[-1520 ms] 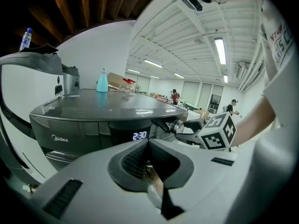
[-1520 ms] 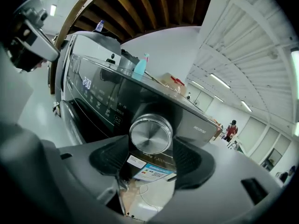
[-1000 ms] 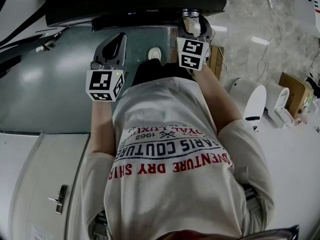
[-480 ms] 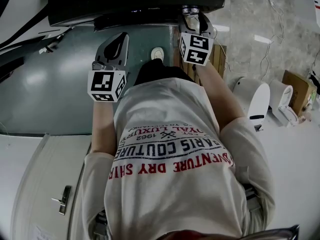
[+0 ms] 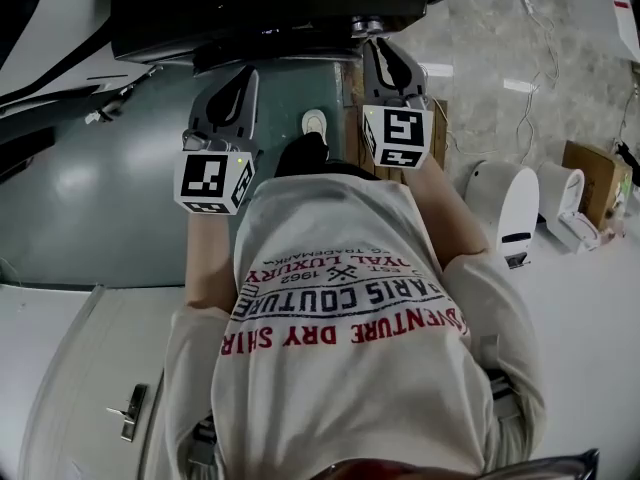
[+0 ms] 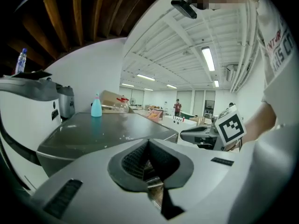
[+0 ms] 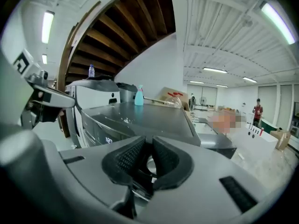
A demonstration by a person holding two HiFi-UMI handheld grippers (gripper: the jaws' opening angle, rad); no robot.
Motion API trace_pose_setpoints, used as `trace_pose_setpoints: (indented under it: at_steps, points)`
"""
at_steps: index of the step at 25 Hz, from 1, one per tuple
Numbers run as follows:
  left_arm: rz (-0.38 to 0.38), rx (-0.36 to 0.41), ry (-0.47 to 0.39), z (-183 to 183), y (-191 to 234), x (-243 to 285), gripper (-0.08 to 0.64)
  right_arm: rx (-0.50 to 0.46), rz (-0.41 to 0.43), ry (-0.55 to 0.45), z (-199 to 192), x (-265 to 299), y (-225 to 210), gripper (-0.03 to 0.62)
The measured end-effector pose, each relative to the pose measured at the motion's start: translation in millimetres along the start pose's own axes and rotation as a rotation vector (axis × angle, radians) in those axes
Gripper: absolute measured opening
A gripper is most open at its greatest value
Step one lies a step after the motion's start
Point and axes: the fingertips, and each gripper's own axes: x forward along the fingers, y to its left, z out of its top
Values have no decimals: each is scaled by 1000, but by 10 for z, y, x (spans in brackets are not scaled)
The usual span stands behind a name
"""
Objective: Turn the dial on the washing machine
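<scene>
Big open white hall here. Up and to the left of the right tool (image 7: pixel 147 148) there's a run of dark wooden beams (image 7: pixel 117 36) curving overhead. The rest is white ribbed ceiling (image 7: pixel 224 27) with long strip lights (image 7: pixel 216 70), and the same goes above the left tool (image 6: pixel 148 146). Plain white wall (image 7: pixel 154 69) straight ahead. Far off ahead-right a person in a red top (image 7: pixel 257 108) is standing around. The floor (image 5: pixel 500 38) right of the right tool is pale and stone-look, with cables (image 5: pixel 545 88) and a cardboard box (image 5: pixel 588 173) on it
</scene>
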Motion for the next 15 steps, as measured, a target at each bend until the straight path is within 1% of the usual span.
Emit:
trace_pose_setpoints:
  at_steps: [3,7,11,15]
  points:
    - [7,34,-65,322,-50,-140,15,-9,53,-88,354,-229,61,46]
    - [9,62,-127,600,-119,-344,15,-22,68,-168,672,-482,85,28]
    - [13,90,-150,690,-157,-525,15,-25,64,-215,824,-686,104,28]
    - [19,93,-168,723,-174,-681,15,-28,51,-232,885,-825,123,28]
